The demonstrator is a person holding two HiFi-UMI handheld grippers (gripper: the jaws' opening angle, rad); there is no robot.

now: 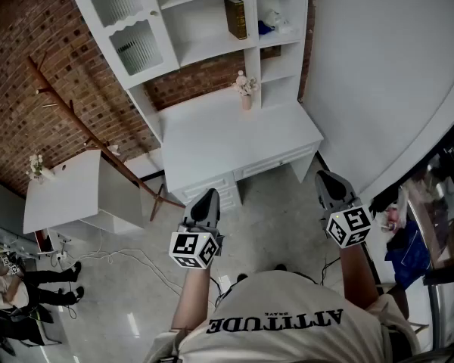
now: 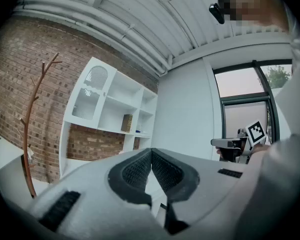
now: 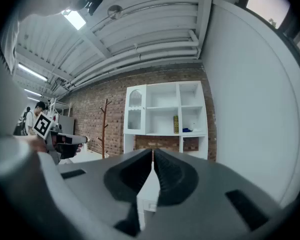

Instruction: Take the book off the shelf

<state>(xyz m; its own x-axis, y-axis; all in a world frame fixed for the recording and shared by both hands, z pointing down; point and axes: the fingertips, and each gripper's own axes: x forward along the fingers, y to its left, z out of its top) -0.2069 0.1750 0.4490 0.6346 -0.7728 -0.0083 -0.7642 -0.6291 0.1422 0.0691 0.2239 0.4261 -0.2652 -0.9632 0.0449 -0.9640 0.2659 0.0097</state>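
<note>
A brown book point(image 1: 236, 17) stands upright on the middle shelf of the white shelf unit point(image 1: 212, 48) above a white desk. It also shows small in the left gripper view as the book point(image 2: 126, 123) and in the right gripper view as the book point(image 3: 175, 124). My left gripper point(image 1: 209, 194) and right gripper point(image 1: 323, 175) hover over the floor in front of the desk, far short of the shelf. Both point toward it. The left gripper point(image 2: 151, 150) is shut and holds nothing, and so is the right gripper point(image 3: 153, 151).
The white desk point(image 1: 212, 142) carries a pink vase of flowers point(image 1: 245, 89). A blue item point(image 1: 266, 27) lies in the shelf compartment right of the book. A wooden coat rack point(image 1: 83, 127) and a small white table point(image 1: 68, 191) stand at left. Cables point(image 1: 136, 259) run across the floor.
</note>
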